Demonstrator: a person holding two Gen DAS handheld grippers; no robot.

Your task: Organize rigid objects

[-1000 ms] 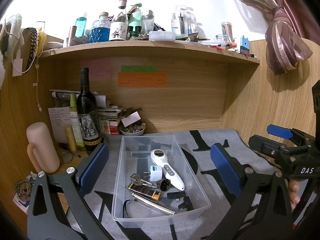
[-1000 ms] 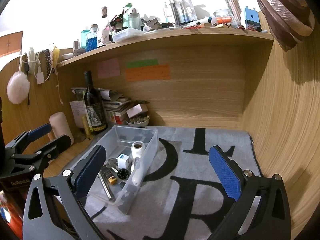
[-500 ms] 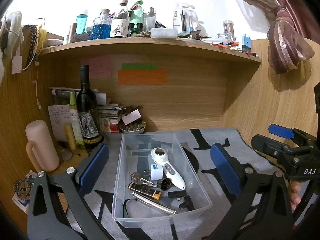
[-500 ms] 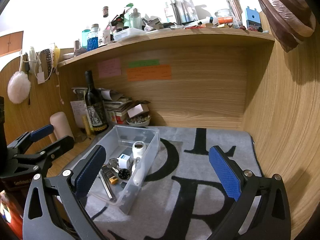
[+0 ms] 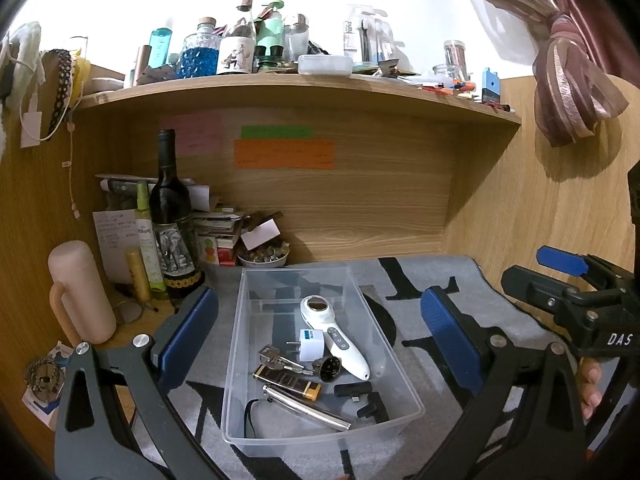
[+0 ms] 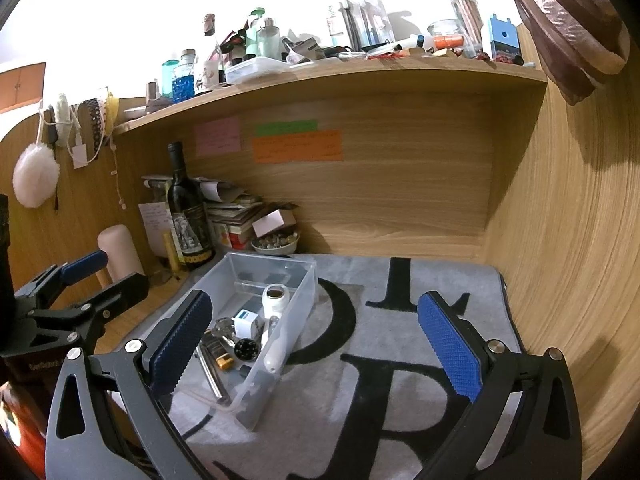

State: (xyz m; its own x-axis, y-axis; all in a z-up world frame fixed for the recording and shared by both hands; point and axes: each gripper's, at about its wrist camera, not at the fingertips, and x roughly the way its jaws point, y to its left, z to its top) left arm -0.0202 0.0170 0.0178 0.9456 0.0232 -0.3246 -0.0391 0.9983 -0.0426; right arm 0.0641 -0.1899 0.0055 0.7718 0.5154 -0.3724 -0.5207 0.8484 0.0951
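On the grey lettered mat (image 5: 420,292), small rigid items were seen gathered inside a clear plastic bin (image 5: 400,364); nothing was left outside, and both the left gripper (image 5: 316,332) and right gripper (image 6: 316,340) were held wide open, empty.

So the surface is a light wood-grain desk (image 5: 132,332) set in an alcove, mostly covered by a grey mat with big black letters (image 6: 400,320). On the mat sits a clear plastic rectangular bin (image 5: 400,364). Off the mat, on bare wood at the back left: a dark wine bottle with an elephant label (image 5: 170,216), a pale pink cylindrical mug with a handle (image 5: 78,292), a messy stack of papers and books (image 6: 234,208), and a small bowl of pebbles (image 5: 264,256).
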